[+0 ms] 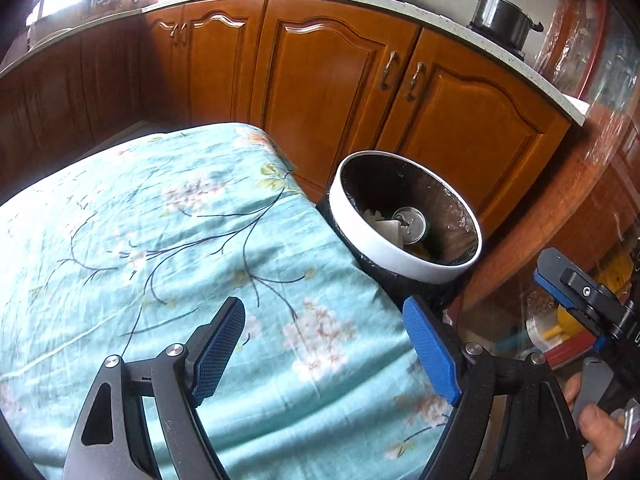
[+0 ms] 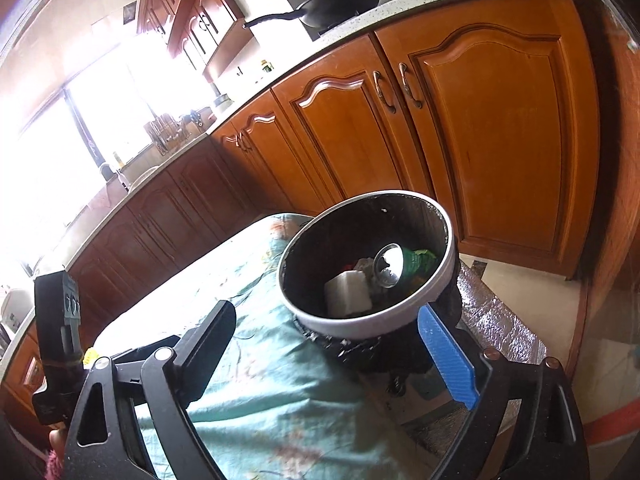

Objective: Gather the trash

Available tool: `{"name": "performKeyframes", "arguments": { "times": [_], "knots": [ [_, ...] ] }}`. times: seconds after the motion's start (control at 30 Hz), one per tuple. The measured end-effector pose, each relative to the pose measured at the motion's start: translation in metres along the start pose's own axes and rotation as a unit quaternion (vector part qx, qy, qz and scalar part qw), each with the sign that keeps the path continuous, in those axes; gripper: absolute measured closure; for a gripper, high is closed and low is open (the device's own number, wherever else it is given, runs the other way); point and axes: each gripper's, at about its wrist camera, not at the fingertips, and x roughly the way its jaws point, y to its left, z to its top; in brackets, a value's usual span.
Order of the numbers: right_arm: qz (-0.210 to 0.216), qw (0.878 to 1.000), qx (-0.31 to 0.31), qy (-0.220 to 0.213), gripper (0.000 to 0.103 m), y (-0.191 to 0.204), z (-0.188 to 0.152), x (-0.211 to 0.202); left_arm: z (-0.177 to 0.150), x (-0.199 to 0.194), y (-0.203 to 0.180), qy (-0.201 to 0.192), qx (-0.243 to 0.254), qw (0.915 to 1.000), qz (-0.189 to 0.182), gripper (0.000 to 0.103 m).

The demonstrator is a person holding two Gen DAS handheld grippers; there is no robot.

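Observation:
A round trash bin with a white rim [image 1: 416, 262] and black liner stands beside the table's right edge; it also shows in the right wrist view [image 2: 360, 326]. Inside lie a metal can [image 1: 410, 224], white paper scraps [image 2: 347, 293] and a green wrapper [image 2: 418, 262]. My left gripper [image 1: 324, 344] is open and empty above the teal floral tablecloth [image 1: 168, 240], left of the bin. My right gripper [image 2: 332, 356] is open and empty, just in front of and above the bin. The right gripper's body shows in the left wrist view [image 1: 576, 300].
Orange wooden cabinets [image 1: 340, 80] run behind the table and bin, under a pale countertop [image 1: 440, 16] with a pot [image 1: 502, 20] and a wok [image 2: 340, 0]. Floor clutter lies at the right of the bin [image 1: 552, 328]. A bright window [image 2: 80, 128] is at the far left.

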Motion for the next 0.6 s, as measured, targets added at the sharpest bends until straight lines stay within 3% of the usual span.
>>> {"name": "performKeyframes", "arguments": {
  "times": [0.33, 0.6],
  "knots": [
    [0.005, 0.999, -0.014, -0.031, 0.005, 0.037, -0.032, -0.026, -0.035, -0.061, 0.011, -0.063, -0.001, 0.9978, 0.02, 0.018],
    [-0.017, 0.991, -0.067, -0.117, 0.001, 0.07, -0.034, -0.06, -0.063, -0.112, 0.013, -0.154, 0.007, 0.9868, 0.051, 0.007]
  ]
}}
